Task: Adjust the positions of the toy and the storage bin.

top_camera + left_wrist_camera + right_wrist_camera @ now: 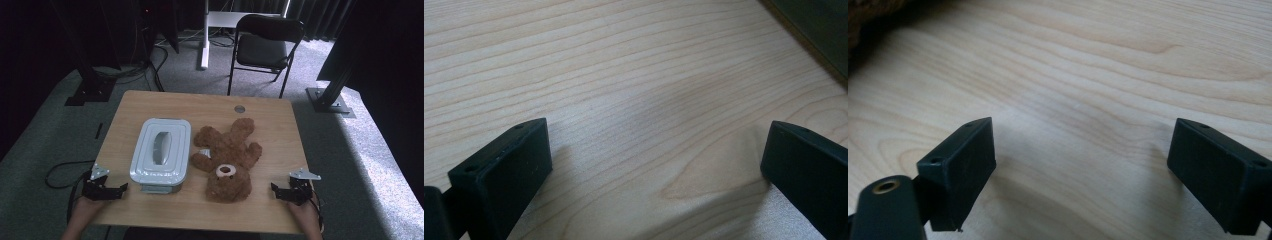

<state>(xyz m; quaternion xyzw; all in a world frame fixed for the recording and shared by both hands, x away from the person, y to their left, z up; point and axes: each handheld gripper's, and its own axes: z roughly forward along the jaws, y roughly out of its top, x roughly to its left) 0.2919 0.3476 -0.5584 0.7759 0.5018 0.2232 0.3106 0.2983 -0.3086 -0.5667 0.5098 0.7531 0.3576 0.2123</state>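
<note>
A brown teddy bear point(227, 159) lies on its back in the middle of the wooden table point(210, 107), head toward the near edge. Left of it sits a grey lidded container point(161, 154). My left gripper point(122, 188) rests at the table's near left edge, beside the container's near corner, open with only bare wood between its jaws point(654, 150). My right gripper point(276, 190) rests at the near right edge, a short way right of the bear's head, open over bare wood point(1083, 145). A dark strip of the bear's fur point(868, 20) shows at the top left of the right gripper view.
A black folding chair point(265, 45) stands on the grey carpet beyond the table's far edge. Dark stand bases point(330, 100) sit on the floor to the far left and right. A small round grommet point(239, 108) is set into the table's far side.
</note>
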